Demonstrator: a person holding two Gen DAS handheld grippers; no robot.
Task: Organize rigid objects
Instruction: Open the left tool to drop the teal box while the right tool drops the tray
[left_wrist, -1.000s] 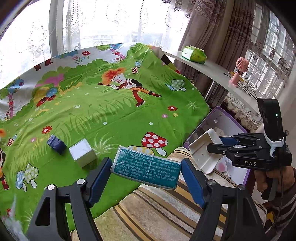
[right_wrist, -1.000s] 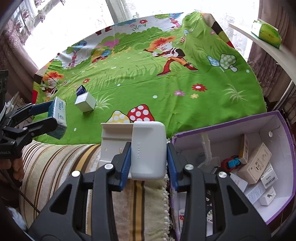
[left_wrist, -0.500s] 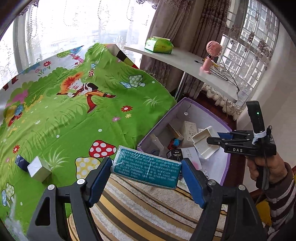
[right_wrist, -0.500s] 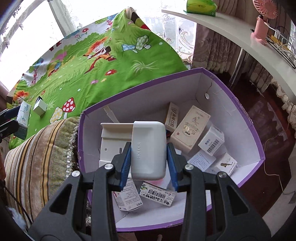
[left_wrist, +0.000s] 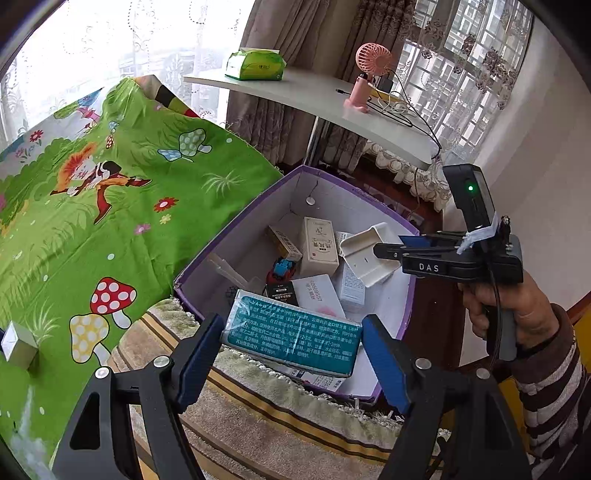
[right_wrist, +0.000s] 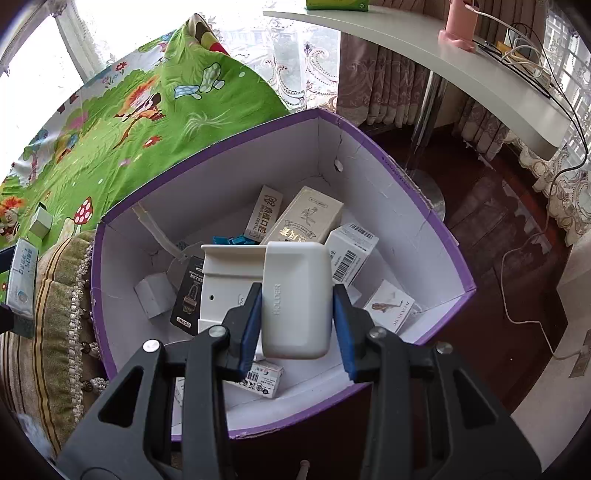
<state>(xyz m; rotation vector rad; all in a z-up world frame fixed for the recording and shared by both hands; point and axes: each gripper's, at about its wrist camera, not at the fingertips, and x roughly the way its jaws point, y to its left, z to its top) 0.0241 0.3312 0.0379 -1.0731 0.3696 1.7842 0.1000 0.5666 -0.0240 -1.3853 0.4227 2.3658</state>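
Both hands swung over from the green sheet (left_wrist: 122, 229) toward the purple box (right_wrist: 436, 221) since the earlier frame. Back then the sheet filled both views, and now the box did.

Right gripper (right_wrist: 295, 317) was clenched on the white holder (right_wrist: 295, 299); both blue pads pressed its sides, and its long axis ran roughly 12 to 6 in the right wrist view. It hung straight above the box's inside, over the pile of small cartons (right_wrist: 306, 218), so that hand was clearly the nearer one for a drop. In the left wrist view the same holder showed at about 3 o'clock, over the far side of the box.

Left gripper (left_wrist: 293, 343) grasped the teal pack (left_wrist: 291, 336) by its two short ends, jaws set wide, long axis lying 9 to 3 across them. The pack sat over the box's near rim and the striped cushion (left_wrist: 280, 417), so not fully above the opening yet; the box interior lay toward 12 from it.

My guess: the holder only needed letting go, while the pack needed a push toward 12 first or it could catch the rim. A small white cube (left_wrist: 18, 343) was left on the sheet at 9 o'clock.
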